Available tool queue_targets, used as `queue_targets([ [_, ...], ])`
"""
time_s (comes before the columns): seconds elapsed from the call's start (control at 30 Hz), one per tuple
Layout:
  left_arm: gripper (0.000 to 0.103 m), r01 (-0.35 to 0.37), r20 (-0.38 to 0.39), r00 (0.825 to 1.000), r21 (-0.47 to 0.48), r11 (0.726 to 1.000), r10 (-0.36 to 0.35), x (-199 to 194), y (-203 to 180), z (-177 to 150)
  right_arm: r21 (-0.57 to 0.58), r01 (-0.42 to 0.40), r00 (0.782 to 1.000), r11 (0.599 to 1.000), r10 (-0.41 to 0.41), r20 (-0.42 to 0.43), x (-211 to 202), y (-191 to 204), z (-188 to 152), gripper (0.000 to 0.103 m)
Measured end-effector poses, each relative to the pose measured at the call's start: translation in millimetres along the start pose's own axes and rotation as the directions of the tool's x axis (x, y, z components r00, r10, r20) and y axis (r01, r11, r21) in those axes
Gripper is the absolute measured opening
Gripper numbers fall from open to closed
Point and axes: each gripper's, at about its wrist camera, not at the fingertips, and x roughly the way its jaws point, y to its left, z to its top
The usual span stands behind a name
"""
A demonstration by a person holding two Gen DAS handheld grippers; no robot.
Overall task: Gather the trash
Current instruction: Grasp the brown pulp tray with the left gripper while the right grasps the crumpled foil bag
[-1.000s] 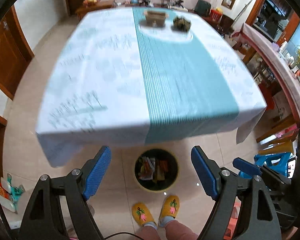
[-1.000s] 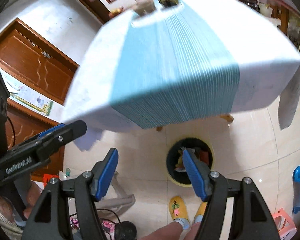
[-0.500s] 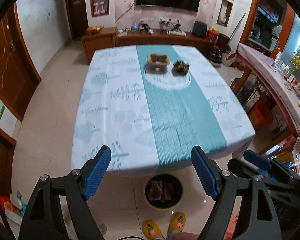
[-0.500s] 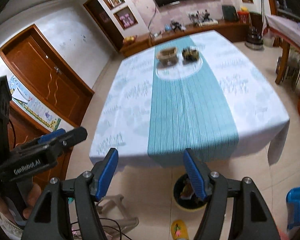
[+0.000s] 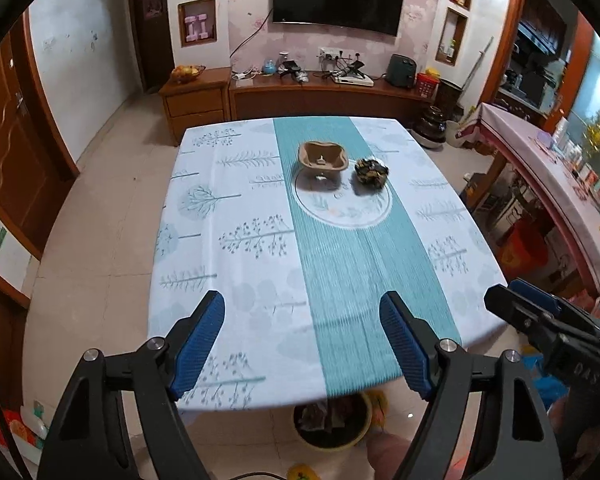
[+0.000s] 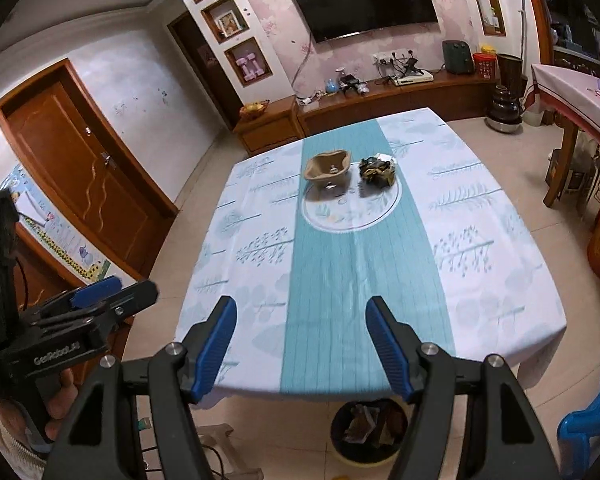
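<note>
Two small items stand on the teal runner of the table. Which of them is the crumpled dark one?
The dark crumpled pile, on the right of the pair in both views. The other one, the tan bowl-shaped container, is smooth, light brown and open at the top.

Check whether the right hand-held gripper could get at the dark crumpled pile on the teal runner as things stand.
Probably yes, once carried forward. The right hand-held gripper is open and empty at the table's near edge, the crumpled pile sits far up the runner, and only bare cloth lies between. The brown bowl stands beside it, apart.
</note>
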Motion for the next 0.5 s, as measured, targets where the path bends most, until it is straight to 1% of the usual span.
queue_targets([
  [0.13, 0.078, -0.019, 0.003, 1.000, -0.049, 0.999, 0.019, 33, 0, 28, 0.016, -0.003, 0.999, 1.000, 0.004, -0.042, 33, -24, 34, 0.067],
  [0.23, 0.078, -0.035, -0.018, 0.999, -0.101, 0.994, 0.034, 62, -4, 50, 0.016, -0.018, 0.997, 1.000, 0.019, -0.075, 64, -45, 65, 0.067],
  [0.3, 0.078, -0.046, -0.046, 0.998, -0.140, 0.989, 0.040, 87, -8, 69, 0.025, -0.027, 0.994, 0.999, 0.030, -0.104, 86, -60, 87, 0.067],
  [0.4, 0.078, -0.071, -0.086, 0.995, -0.170, 0.983, 0.057, 123, -15, 95, 0.049, -0.056, 0.986, 0.997, 0.063, -0.155, 121, -85, 121, 0.067],
  [0.5, 0.078, -0.093, -0.125, 0.990, -0.217, 0.972, 0.066, 165, -23, 123, 0.045, -0.068, 0.976, 0.997, 0.076, -0.203, 159, -108, 155, 0.067],
])
